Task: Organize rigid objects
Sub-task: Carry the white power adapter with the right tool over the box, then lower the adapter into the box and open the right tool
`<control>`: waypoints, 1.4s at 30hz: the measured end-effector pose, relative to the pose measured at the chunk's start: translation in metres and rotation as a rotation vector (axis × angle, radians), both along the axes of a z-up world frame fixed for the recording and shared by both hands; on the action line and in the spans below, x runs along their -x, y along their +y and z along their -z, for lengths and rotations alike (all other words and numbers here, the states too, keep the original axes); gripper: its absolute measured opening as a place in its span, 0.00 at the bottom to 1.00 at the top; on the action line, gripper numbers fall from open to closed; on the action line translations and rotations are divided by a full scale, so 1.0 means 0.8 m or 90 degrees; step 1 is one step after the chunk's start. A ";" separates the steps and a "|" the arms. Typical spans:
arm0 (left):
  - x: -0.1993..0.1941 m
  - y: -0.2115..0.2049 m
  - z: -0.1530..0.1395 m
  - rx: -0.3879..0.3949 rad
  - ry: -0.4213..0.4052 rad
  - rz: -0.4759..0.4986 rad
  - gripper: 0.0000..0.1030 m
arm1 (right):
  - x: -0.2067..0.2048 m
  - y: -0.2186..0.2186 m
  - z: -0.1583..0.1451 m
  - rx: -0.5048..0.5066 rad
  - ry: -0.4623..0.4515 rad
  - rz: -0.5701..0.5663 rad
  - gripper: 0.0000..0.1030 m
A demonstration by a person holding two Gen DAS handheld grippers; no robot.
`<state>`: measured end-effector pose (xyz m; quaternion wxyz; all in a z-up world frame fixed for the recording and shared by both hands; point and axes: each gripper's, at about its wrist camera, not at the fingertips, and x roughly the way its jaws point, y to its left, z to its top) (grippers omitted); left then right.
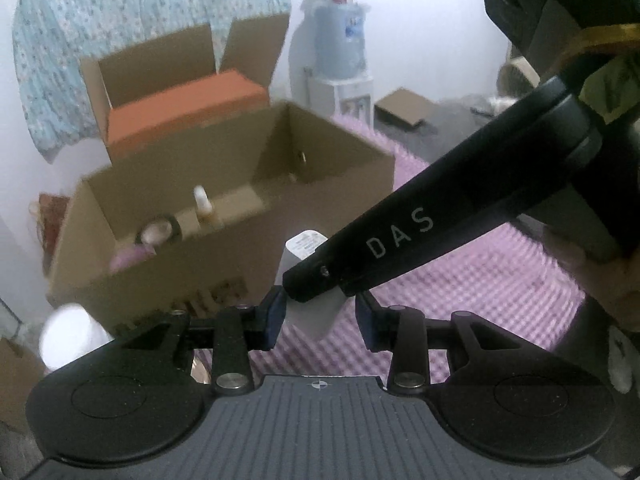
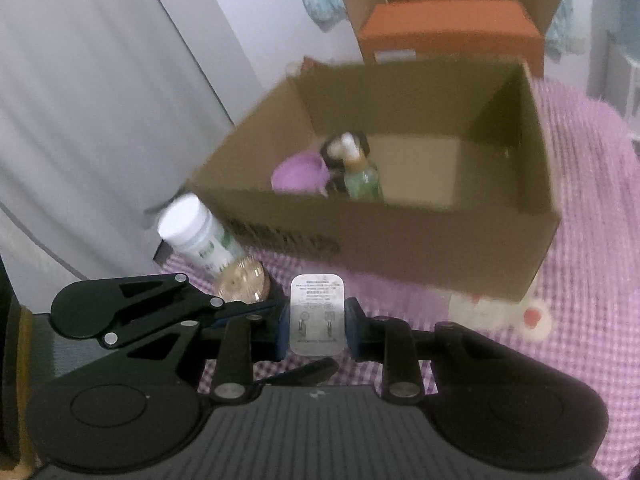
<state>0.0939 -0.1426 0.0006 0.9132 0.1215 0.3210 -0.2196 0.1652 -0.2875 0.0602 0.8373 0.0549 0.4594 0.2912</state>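
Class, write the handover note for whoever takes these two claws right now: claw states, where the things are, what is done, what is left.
Right claw: shut on the white charger, held clear of the purple mat.
Left claw: looks closed on the same charger from the side.
Cardboard box: already holds a purple cup, a green bottle and a dark roll, blurred.
Still outside, left of the box: a white bottle and a gold disc.
Left to do: probably place the charger in the box, then those two.
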 end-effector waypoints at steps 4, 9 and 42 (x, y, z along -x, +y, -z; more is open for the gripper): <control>-0.010 -0.005 -0.031 0.010 -0.035 -0.003 0.37 | -0.006 -0.004 -0.037 -0.003 -0.041 0.002 0.29; -0.032 -0.014 -0.059 0.022 -0.063 -0.012 0.37 | -0.027 -0.009 -0.077 0.000 -0.083 0.004 0.29; -0.150 -0.018 -0.008 0.018 0.078 -0.074 0.38 | -0.178 -0.001 0.026 0.105 0.050 0.013 0.30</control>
